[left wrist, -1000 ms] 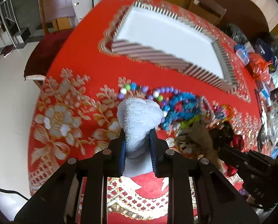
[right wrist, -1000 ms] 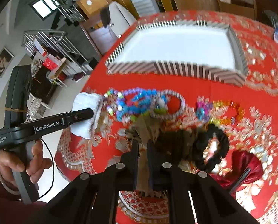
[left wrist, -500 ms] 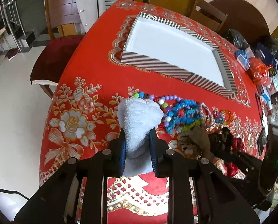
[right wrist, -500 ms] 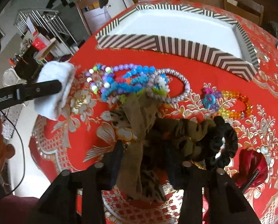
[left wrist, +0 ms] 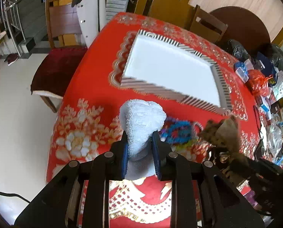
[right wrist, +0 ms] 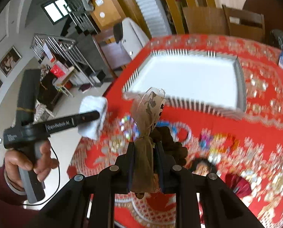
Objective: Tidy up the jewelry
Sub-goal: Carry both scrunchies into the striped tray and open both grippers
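Looking into a lived-in home, a dining room by the signs. Showing a table under a red floral tablecloth (left wrist: 95, 79) at centre, wooden chairs (left wrist: 208, 26) crowding it at twelve and one o'clock. Showing a railed staircase (right wrist: 65, 45) at ten o'clock, framed pictures (right wrist: 9, 60) hanging at nine o'clock.

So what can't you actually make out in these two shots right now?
- Left wrist view: the white cloth covers part of the bead bracelets, which are motion-blurred.
- Right wrist view: bracelets and the tray rim are smeared by motion.
- Right wrist view: the brown ribbon scrunchie hides the beads behind it.
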